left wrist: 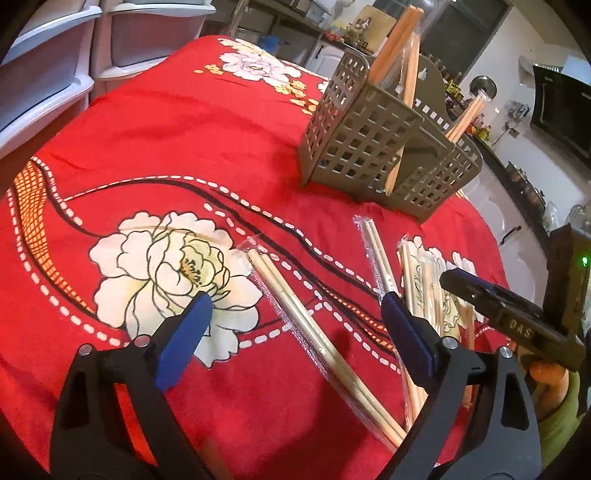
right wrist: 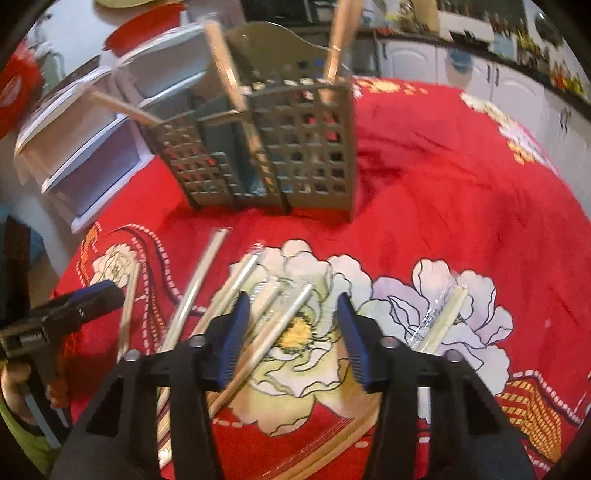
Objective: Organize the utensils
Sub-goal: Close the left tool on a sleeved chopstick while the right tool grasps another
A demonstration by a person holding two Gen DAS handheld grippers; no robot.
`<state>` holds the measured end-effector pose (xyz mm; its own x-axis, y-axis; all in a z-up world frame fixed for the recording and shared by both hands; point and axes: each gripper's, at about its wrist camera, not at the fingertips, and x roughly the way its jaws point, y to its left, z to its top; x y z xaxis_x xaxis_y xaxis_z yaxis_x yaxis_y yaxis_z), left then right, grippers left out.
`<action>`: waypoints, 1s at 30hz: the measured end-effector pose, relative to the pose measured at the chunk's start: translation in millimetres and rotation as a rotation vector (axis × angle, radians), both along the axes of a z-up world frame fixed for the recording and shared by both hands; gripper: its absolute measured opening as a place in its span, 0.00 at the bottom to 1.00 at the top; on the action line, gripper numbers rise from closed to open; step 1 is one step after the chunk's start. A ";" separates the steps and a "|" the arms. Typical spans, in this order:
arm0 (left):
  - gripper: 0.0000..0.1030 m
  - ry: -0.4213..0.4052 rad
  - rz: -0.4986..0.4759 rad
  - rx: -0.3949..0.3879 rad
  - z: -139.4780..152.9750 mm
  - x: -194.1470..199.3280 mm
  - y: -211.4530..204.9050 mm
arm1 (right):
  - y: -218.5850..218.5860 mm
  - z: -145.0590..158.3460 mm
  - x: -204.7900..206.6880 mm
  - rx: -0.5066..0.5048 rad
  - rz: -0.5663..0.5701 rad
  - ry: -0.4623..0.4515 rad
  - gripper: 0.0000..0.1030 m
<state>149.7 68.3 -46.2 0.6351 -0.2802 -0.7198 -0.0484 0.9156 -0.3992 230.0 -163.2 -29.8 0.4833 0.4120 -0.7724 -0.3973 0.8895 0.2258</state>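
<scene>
A grey-green lattice utensil caddy (left wrist: 373,147) stands upright on the table (left wrist: 184,129), which is covered by a red cloth with white flowers. Wooden chopsticks (left wrist: 397,33) lean out of its compartments — a pair from the rear one, a single stick (left wrist: 467,118) from the side one. In the right wrist view the caddy (right wrist: 303,147) shows three such bundles poking out at different angles.

Loose on the cloth in front of the caddy lie several plastic-wrapped chopstick pairs (left wrist: 317,332), scattered at angles; some overlap in a small heap (left wrist: 424,288) to the right.

The left gripper (left wrist: 295,325) hovers low over the cloth with its blue-padded jaws spread wide, straddling one wrapped pair without touching it. The right gripper (right wrist: 291,332) is likewise held apart and holds nothing, poised above the heap of wrapped sticks (right wrist: 266,314) — another wrapped pair (right wrist: 443,317) lies just off to its right. Both point toward the caddy.
</scene>
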 end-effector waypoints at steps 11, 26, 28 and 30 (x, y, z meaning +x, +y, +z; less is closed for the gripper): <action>0.53 0.005 0.029 0.029 -2.5 17.9 -0.6 | 8.0 -12.0 17.5 0.001 -0.008 0.036 0.31; 0.12 0.012 0.084 0.075 -4.0 28.9 4.6 | -1.7 -9.8 17.0 0.132 -0.030 0.033 0.12; 0.09 0.010 0.089 0.056 -4.0 29.0 7.1 | -4.7 -6.0 17.1 0.154 -0.036 0.029 0.11; 0.05 0.007 0.092 0.031 -2.9 29.7 10.1 | -6.4 -1.4 16.5 0.167 -0.037 0.016 0.11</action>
<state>179.4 78.4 -49.1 0.6518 -0.1979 -0.7321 -0.1361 0.9192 -0.3696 246.5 -169.6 -31.3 0.4892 0.5172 -0.7023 -0.3601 0.8532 0.3774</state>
